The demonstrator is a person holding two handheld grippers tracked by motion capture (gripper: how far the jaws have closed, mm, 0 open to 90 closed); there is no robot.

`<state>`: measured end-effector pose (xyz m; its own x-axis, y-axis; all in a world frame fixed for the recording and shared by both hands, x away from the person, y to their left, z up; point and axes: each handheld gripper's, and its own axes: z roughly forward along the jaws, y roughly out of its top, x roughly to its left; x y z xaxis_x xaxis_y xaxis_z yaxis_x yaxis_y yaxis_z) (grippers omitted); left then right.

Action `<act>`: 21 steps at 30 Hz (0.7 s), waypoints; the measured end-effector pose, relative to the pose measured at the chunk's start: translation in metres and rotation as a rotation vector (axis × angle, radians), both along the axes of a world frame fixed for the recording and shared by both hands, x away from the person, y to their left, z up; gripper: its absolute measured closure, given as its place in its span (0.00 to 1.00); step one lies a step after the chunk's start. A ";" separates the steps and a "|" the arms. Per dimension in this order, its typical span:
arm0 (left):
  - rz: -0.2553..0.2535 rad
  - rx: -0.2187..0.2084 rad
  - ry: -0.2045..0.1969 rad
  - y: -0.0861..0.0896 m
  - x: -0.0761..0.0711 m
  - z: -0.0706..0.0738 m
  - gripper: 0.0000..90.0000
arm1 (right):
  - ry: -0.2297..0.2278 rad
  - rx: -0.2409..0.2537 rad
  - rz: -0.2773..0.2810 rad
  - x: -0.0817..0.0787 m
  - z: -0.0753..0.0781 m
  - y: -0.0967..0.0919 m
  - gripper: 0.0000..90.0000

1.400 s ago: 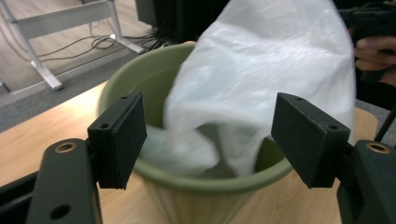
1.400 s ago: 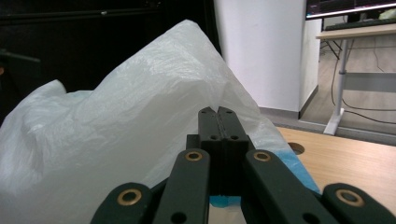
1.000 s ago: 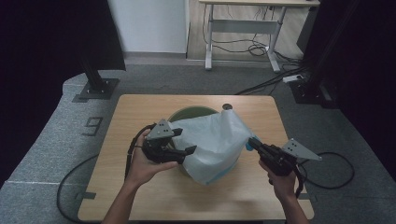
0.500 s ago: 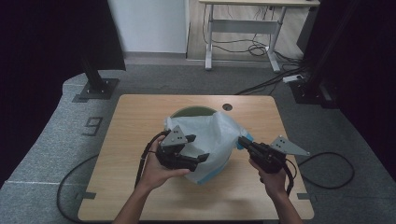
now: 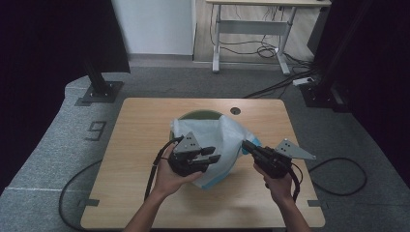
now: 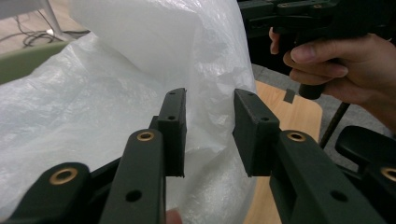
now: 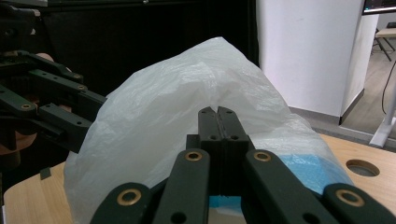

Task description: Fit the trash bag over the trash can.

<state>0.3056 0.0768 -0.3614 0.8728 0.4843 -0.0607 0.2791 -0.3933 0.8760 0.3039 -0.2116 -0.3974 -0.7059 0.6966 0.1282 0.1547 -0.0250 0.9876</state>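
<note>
A white plastic bag (image 5: 225, 137) with a blue part at its lower edge drapes over a green round container (image 5: 196, 115) at the middle of the table. My left gripper (image 5: 212, 157) is at the bag's near left side. Its jaws have just been closing, and a fold of the bag (image 6: 210, 93) stands between them with gaps still showing beside the pads (image 6: 173, 126). My right gripper (image 5: 245, 145) is at the bag's right edge, its jaws (image 7: 217, 114) shut together on the film of the bag (image 7: 187, 88).
The wooden table (image 5: 140, 130) has a round hole (image 5: 235, 110) behind the container. Cables trail from both grippers off the table sides. A black stand base (image 5: 99, 92) and a white desk frame (image 5: 251, 38) stand on the floor beyond.
My left gripper moved right, onto the bag's near side, and its jaws narrowed around a fold. My right gripper shifted left with the bag's edge. The bag bunched taller and narrower.
</note>
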 end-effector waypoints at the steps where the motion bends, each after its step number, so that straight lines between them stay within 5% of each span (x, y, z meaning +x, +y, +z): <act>1: 0.004 -0.005 0.001 0.000 0.000 0.000 0.70 | 0.000 0.000 0.000 0.000 0.000 0.000 0.99; 7: 0.031 -0.032 0.004 0.000 -0.006 0.003 0.47 | 0.006 -0.014 -0.003 0.001 -0.001 0.003 0.99; 12: 0.058 -0.019 0.001 -0.005 -0.007 0.001 0.44 | 0.005 -0.012 0.005 0.002 -0.001 0.009 0.99; 21: 0.044 -0.042 0.042 -0.004 0.002 -0.004 0.83 | 0.003 -0.015 0.006 0.002 0.001 0.009 0.99</act>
